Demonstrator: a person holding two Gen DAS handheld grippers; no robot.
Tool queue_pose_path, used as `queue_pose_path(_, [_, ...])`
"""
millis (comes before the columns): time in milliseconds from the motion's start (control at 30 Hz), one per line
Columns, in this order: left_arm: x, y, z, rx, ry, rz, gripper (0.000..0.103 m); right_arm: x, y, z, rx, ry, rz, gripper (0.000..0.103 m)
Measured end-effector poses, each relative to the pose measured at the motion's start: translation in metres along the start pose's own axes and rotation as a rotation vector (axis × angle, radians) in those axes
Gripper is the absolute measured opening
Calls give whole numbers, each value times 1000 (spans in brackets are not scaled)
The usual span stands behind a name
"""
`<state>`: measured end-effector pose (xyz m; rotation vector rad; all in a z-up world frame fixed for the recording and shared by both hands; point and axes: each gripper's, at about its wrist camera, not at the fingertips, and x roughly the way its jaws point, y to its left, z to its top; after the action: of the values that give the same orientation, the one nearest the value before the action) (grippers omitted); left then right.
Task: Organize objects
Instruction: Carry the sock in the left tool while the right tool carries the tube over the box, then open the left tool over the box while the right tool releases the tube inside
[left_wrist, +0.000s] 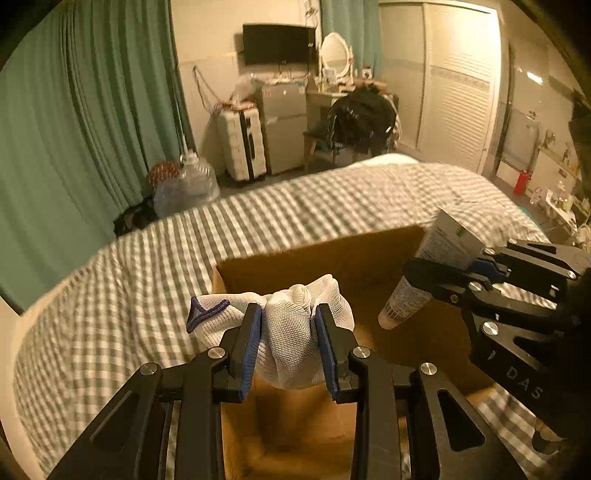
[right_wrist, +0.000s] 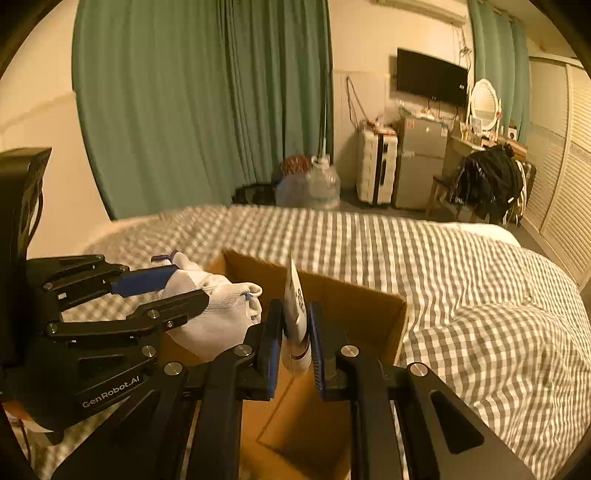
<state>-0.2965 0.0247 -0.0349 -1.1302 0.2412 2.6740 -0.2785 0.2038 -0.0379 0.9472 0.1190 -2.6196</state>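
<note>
An open cardboard box (left_wrist: 332, 254) (right_wrist: 362, 295) sits on the checked bed. My left gripper (left_wrist: 289, 332) is shut on a white balled sock (left_wrist: 291, 325) with a purple trim, held above the box's opening; the sock also shows in the right wrist view (right_wrist: 218, 314), in my left gripper (right_wrist: 181, 286). My right gripper (right_wrist: 295, 332) is shut on a white tube (right_wrist: 295, 306) with printed text, cap pointing down over the box. In the left wrist view the tube (left_wrist: 424, 273) hangs from the right gripper (left_wrist: 465, 269) at the box's right side.
The grey-white checked bedspread (right_wrist: 461, 277) spreads around the box. Beyond the bed stand green curtains (right_wrist: 184, 110), water jugs (right_wrist: 321, 184), a white suitcase (right_wrist: 376, 170), a small fridge (right_wrist: 421, 158) and a chair with dark clothes (right_wrist: 487, 181).
</note>
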Motion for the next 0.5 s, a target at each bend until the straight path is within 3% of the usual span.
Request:
queue_pose_path(200, [18,-7,-9,37,-2,35,33,39,-14,-12,-4,80,-13,14])
queue_pose_path(267, [13,-10,-9,47,-5,38,44,37,-15,-13,2,77,-15,14])
queue_pose_path(367, [-6,-12,-8,32,-19,32,51,19,-11,-11,11,50,-25,14])
queue_pose_path(400, [-15,-12,-8,28,-25,33,60,14,-11,-10,15,41,-29,19])
queue_pose_path(500, [-54,-10,-8,11,-63,76,78,-18,-6,-3,25,7,-51,50])
